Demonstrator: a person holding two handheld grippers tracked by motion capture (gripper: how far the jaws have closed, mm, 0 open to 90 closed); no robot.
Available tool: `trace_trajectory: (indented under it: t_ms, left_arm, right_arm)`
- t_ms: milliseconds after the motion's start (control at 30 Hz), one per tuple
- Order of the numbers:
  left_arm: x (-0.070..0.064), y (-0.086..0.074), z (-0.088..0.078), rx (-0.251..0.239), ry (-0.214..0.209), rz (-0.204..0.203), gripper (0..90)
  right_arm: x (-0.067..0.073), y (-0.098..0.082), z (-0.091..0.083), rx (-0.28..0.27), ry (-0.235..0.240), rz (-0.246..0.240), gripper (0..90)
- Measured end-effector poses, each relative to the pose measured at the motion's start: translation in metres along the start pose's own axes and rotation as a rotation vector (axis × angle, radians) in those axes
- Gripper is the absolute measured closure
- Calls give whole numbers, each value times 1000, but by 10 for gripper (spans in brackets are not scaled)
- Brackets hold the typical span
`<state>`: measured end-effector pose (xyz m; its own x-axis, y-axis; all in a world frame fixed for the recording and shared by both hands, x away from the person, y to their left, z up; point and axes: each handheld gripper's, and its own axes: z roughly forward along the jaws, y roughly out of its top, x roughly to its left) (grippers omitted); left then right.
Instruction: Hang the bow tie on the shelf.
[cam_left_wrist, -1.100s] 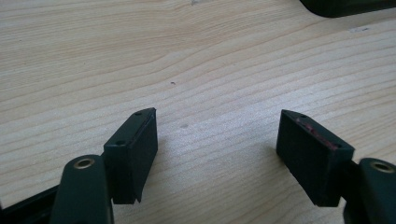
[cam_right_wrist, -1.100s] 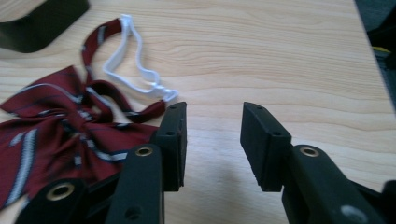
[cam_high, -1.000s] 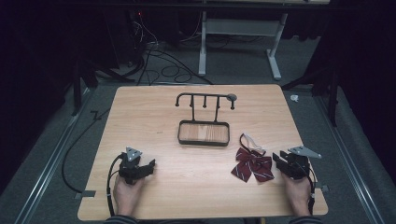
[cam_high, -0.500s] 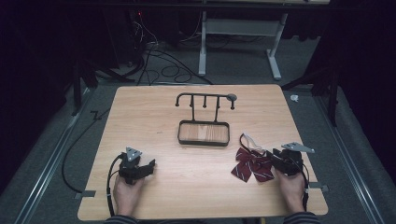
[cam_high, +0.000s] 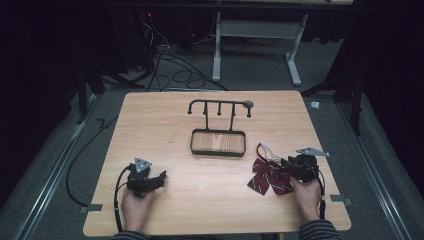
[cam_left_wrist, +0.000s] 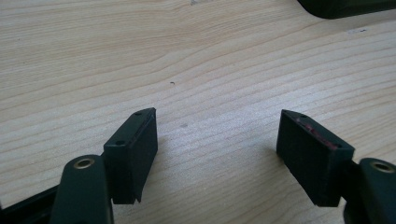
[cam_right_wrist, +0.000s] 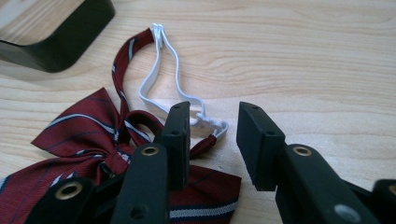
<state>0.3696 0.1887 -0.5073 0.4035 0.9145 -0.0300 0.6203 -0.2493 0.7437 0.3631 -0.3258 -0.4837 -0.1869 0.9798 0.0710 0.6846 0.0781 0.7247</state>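
The bow tie (cam_high: 270, 177), dark red with pale stripes, lay flat on the surface (cam_high: 200, 195) at about four o'clock from the centre, its white elastic loop (cam_right_wrist: 161, 77) trailing toward the black stand (cam_high: 218, 131) at twelve o'clock of it. Since a second ago the right gripper (cam_high: 292, 167) had been brought in from three o'clock until it was placed at the bow's right edge. Its jaws had narrowed a little early in that second and then held half open; in the right gripper view the elastic's clasp (cam_right_wrist: 212, 125) was seen between them, not yet pinched. A grasp of the loop was judged imminent, presumably for hanging on the stand's hooks. The left gripper (cam_high: 150, 181) was kept resting at eight o'clock, jaws wide, nothing between them.
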Motion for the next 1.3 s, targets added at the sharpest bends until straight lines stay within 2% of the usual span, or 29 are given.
trace_trajectory:
  t_ms: [200, 300, 500, 667, 1033, 1300]
  left_arm:
    - [0, 0, 0, 0, 0, 0, 297]
    - [0, 0, 0, -1, 0, -2, 298]
    - [0, 0, 0, -1, 1, -1, 297]
    - [0, 0, 0, -1, 0, -2, 298]
    - [0, 0, 0, 0, 0, 0, 297]
    - [0, 0, 0, -1, 0, -2, 298]
  right_arm:
    - [-1, -1, 5, 42, 2, 3, 696]
    - [-1, -1, 8, 61, 7, -6, 749]
    - [0, -1, 11, 70, 11, -21, 834]
    - [-1, -1, 11, 70, 11, -25, 858]
    - [-1, 5, -2, 9, 19, -43, 879]
    - [3, 18, -18, -46, 29, -82, 881]
